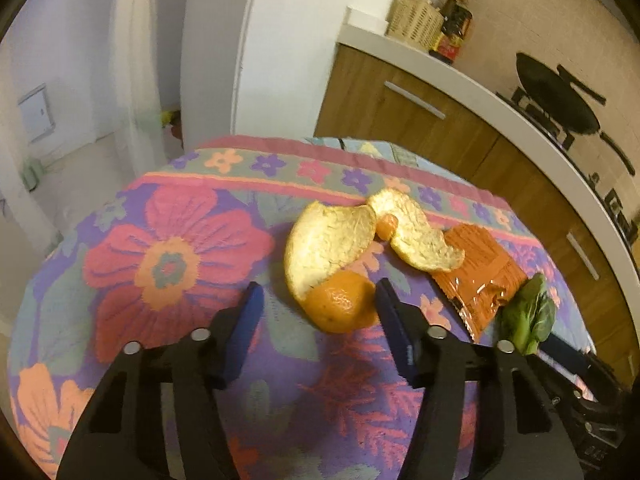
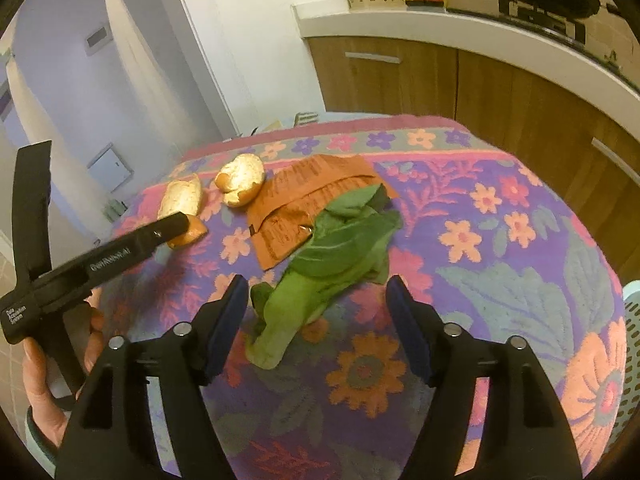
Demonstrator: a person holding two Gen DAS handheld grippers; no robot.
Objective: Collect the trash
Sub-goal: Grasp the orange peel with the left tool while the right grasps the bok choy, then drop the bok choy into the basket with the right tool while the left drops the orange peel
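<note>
An orange peel [image 1: 332, 256] lies on the flowered tablecloth [image 1: 172, 264], with a second peel piece [image 1: 420, 236] behind it. An orange wrapper [image 1: 480, 276] and a green leaf [image 1: 528, 316] lie to the right. My left gripper [image 1: 318, 300] is open, its fingers on either side of the near end of the peel. My right gripper [image 2: 316, 300] is open around the stem end of the green leaf [image 2: 320, 272]. The wrapper [image 2: 308, 200] and the peels [image 2: 240, 184] lie beyond. The left gripper's body [image 2: 100, 260] shows at the left.
A kitchen counter [image 1: 460, 80] with wooden cabinets runs behind the table, with a basket [image 1: 414, 20], bottles and a black pan [image 1: 556, 96] on it. A pale perforated bin rim [image 2: 630, 340] shows at the right table edge. The table edge drops off at the left.
</note>
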